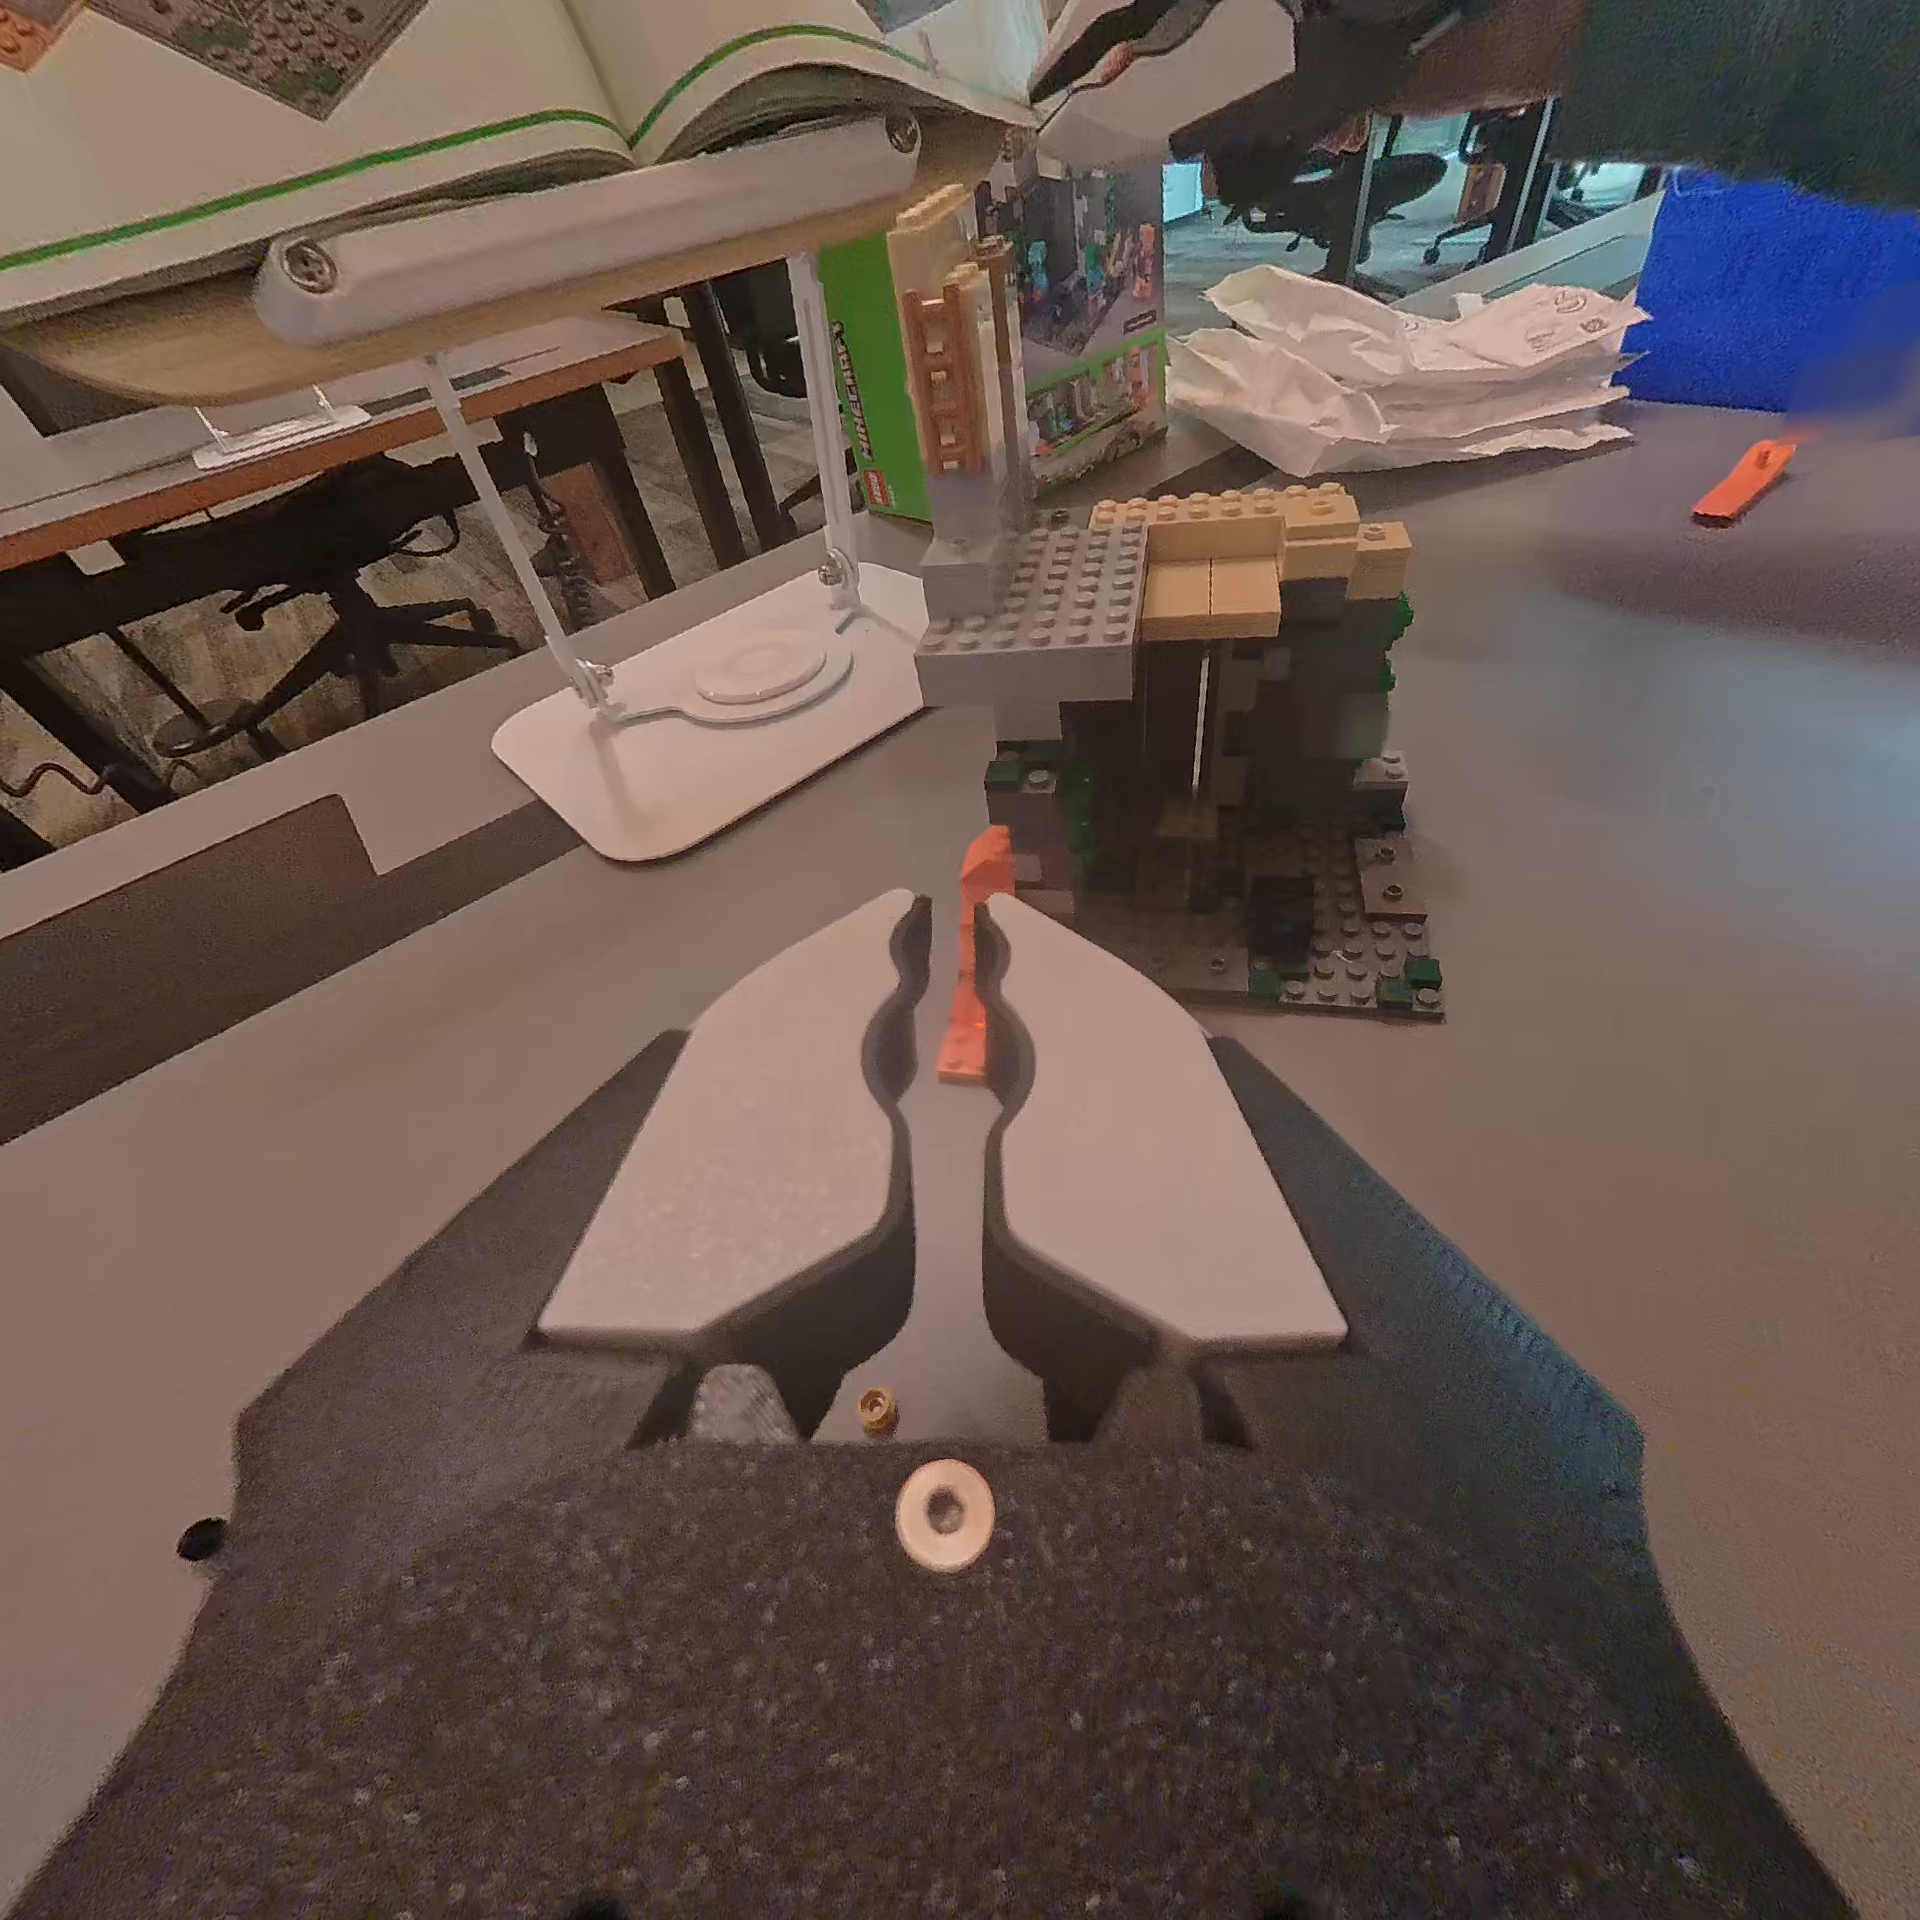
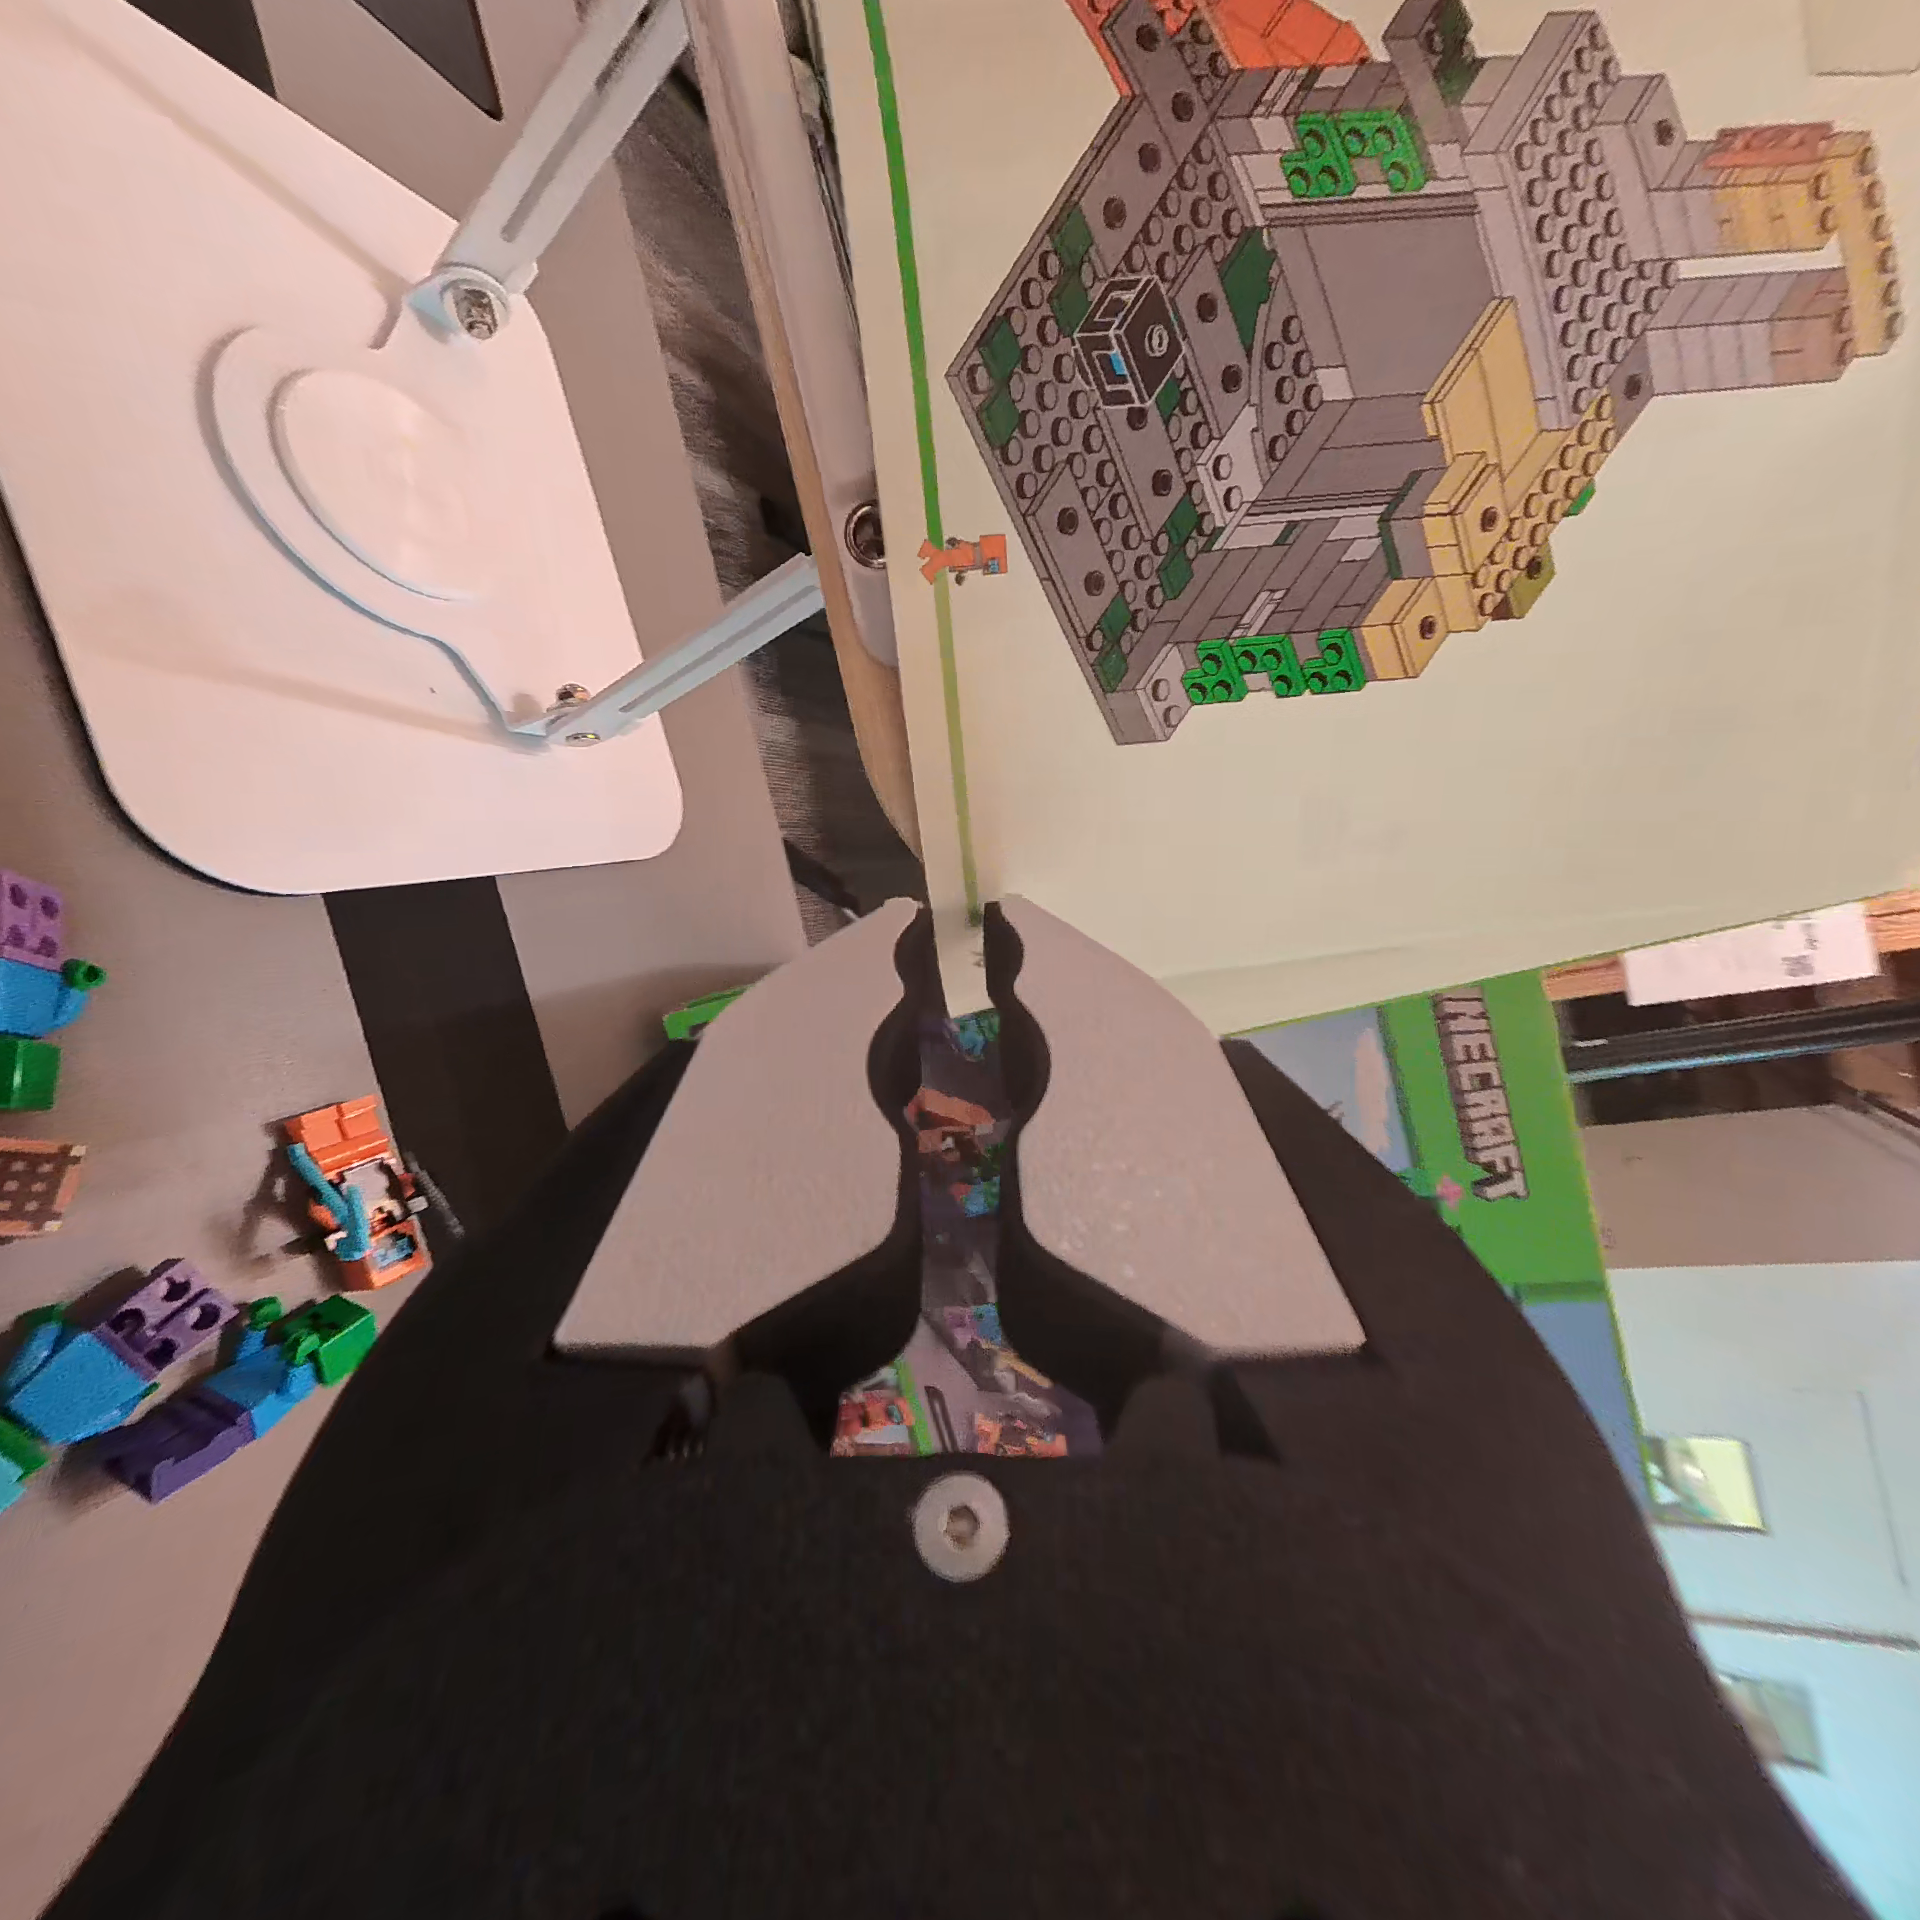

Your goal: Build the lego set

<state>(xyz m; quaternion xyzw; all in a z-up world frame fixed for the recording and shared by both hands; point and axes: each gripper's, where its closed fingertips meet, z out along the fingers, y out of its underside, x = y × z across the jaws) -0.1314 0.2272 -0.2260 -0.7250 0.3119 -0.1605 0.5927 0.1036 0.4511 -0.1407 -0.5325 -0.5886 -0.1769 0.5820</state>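
the grey table point(image 1: 1558, 1143) carries the biggest thing here, a white book stand point(image 1: 707, 727) with an open instruction booklet point(image 2: 1351, 810) resting on its ledge, the page showing a drawing of a brick model. behind it stands a green toy box point(image 1: 883, 416), and farther back a heap of crumpled white paper bags point(image 1: 1403, 374).

next in size is the part-built brick model point(image 1: 1226, 748): a dark base plate, dark walls with green bits, a light grey studded floor on top, tan bricks along 1 edge and a tall pillar with a brown ladder. judged against the drawing, the walls and upper floor are up, though how much is missing i cannot tell from here.

the right gripper point(image 2: 954, 935) reaches to the lower corner of the booklet page; the corner sits between its nearly closed fingers, which look pinched on the paper edge.

the left gripper point(image 1: 951, 914) hovers low just in front of the model, its fingers drawn close on a thin orange piece point(image 1: 971, 987) that stands on edge between them, lying against the right pad; the gap to the left pad makes the hold hard to call firm.

smallest, a few loose minifigures point(image 2: 353, 1195) and purple, blue and green bricks lie on the table beside the stand, and another orange piece point(image 1: 1745, 478) lies well apart near the bags.
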